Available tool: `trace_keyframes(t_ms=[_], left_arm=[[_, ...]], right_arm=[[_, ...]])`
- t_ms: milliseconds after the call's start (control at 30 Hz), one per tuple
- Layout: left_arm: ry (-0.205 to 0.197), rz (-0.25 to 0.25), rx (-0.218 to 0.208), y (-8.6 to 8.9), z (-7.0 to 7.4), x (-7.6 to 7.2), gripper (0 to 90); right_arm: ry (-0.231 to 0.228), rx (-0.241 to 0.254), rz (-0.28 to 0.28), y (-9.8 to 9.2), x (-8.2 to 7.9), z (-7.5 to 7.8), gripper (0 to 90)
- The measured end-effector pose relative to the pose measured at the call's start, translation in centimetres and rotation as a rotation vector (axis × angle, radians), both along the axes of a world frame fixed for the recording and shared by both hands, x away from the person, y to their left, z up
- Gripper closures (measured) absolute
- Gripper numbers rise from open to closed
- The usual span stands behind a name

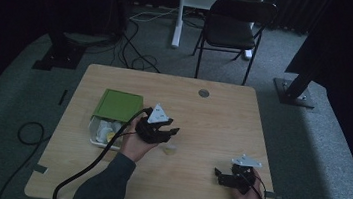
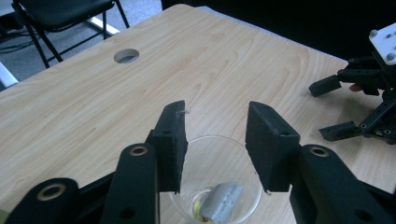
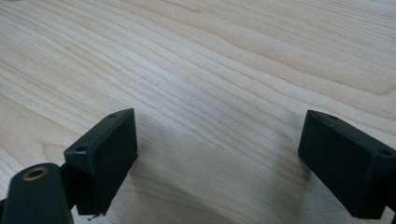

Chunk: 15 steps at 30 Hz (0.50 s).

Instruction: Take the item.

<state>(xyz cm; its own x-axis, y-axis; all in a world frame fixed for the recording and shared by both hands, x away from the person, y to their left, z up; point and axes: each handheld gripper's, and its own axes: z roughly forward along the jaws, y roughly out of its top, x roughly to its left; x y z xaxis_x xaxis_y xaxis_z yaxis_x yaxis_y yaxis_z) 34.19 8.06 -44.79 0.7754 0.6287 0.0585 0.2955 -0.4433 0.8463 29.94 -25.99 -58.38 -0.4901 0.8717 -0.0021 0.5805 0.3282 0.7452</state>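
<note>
Two sleeved forearms reach in from the near edge of a pale wooden table in a dim room. At near right, the right hand rests on the tabletop with the right gripper, jaws spread wide and pointing left; the right gripper view has both black pads well apart over bare wood grain, nothing between them.

Farther in, left of centre, the left hand holds the left gripper with its grey three-cornered plate on top and a thick black cable trailing back off the near edge. Its jaws stand open above a small clear cup; in the left gripper view the two pads flank the cup's rim without visibly touching it. Inside the cup lies a small grey piece beside something yellowish, too small to identify. In the high view the cup stands on the table just right of the left hand.

Just beyond that hand sits a white tray holding pale items, with a green box at its far side. A round hole marks the table's far edge. Behind the table, on grey carpet, stand a black chair and loose cables.
</note>
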Motion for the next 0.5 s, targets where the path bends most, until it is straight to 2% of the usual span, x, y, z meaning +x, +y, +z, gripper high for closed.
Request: trace_keyframes(t_ms=[167, 500], left_arm=[[-0.015, 0.014, 0.012, 0.7, 0.3, -0.5, 56.8], [-0.021, 0.058, 0.027, 2.9, 0.3, -1.3, 56.4]], right_arm=[[0.000, 0.000, 0.000, 0.0, 0.0, 0.0, 11.3], [0.001, 0.000, 0.000, 0.0, 0.0, 0.0, 11.3]])
